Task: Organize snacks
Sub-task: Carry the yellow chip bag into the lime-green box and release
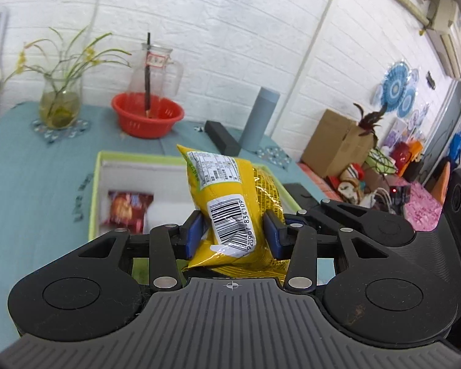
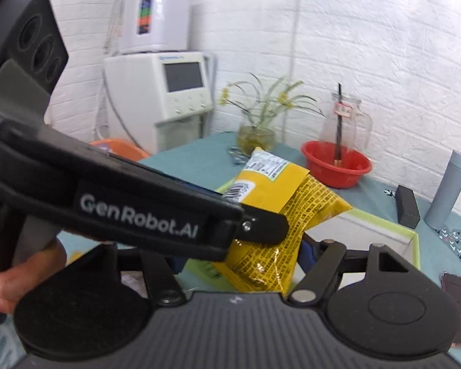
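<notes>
A yellow snack bag (image 1: 227,215) hangs upright in the air, barcode facing me, above a green-rimmed white box (image 1: 95,184). My left gripper (image 1: 235,233) is shut on its lower half, blue pads (image 1: 195,233) pressing both sides. In the right wrist view the left gripper (image 2: 267,227) crosses in front and hides the left finger of my right gripper (image 2: 246,258). Its right pad (image 2: 305,255) presses the crumpled bottom of the same bag (image 2: 276,203). A red snack packet (image 1: 127,209) lies inside the box (image 2: 384,218).
On the teal tablecloth stand a red basin (image 1: 147,117), a glass vase with a plant (image 1: 60,104), a glass jug (image 1: 156,67), a grey cylinder (image 1: 259,120) and a black block (image 1: 222,136). A phone (image 2: 458,292) lies at the right. A hand (image 2: 3,283) grips the left handle.
</notes>
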